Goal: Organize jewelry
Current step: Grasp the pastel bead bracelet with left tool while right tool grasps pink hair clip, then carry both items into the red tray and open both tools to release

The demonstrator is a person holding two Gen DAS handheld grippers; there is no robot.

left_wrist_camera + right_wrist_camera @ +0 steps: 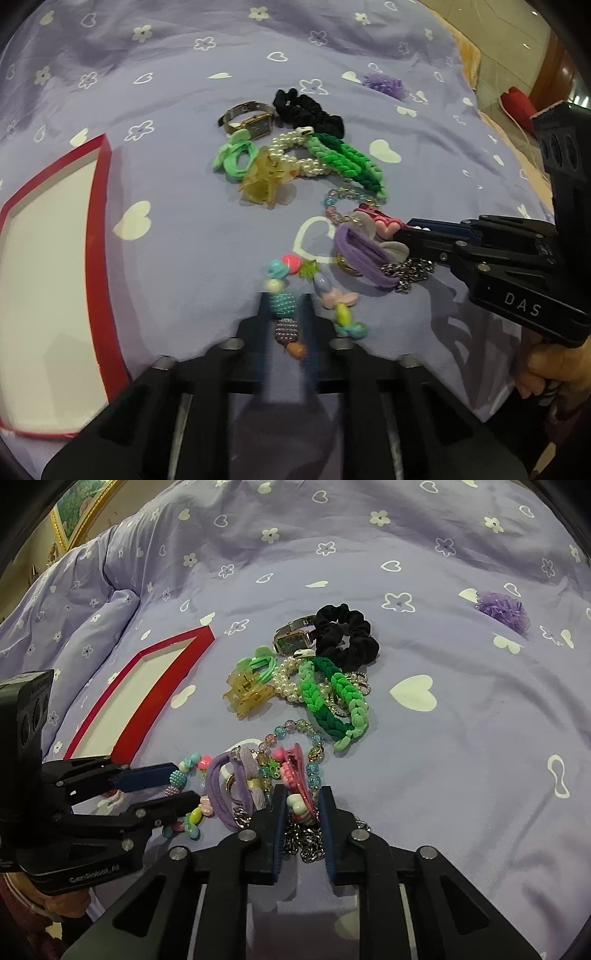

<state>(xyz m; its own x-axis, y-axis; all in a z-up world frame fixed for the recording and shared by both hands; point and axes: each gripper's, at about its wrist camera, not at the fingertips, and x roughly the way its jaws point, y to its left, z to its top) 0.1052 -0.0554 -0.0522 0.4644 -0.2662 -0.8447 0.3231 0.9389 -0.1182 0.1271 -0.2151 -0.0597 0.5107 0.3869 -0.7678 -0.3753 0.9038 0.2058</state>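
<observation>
In the left wrist view my left gripper (286,299) is shut on a bracelet of colourful beads (284,325) that lies on the lilac bedspread. The right gripper (404,232) reaches in from the right, shut on a pink hair clip (384,221). From the right wrist view, the right gripper (303,794) holds that pink hair clip (297,801) between its blue pads, over a silver chain (303,845). The left gripper (186,782) comes in from the left onto the bead bracelet (177,779). A purple hair tie (221,794) lies between the two.
A red tray (107,177) with a white floor lies at the left. Further back is a pile: watch (251,122), black scrunchie (306,110), pearl bracelet (291,155), green braided band (347,158), amber claw clip (266,181). A purple frilly scrunchie (502,609) lies apart.
</observation>
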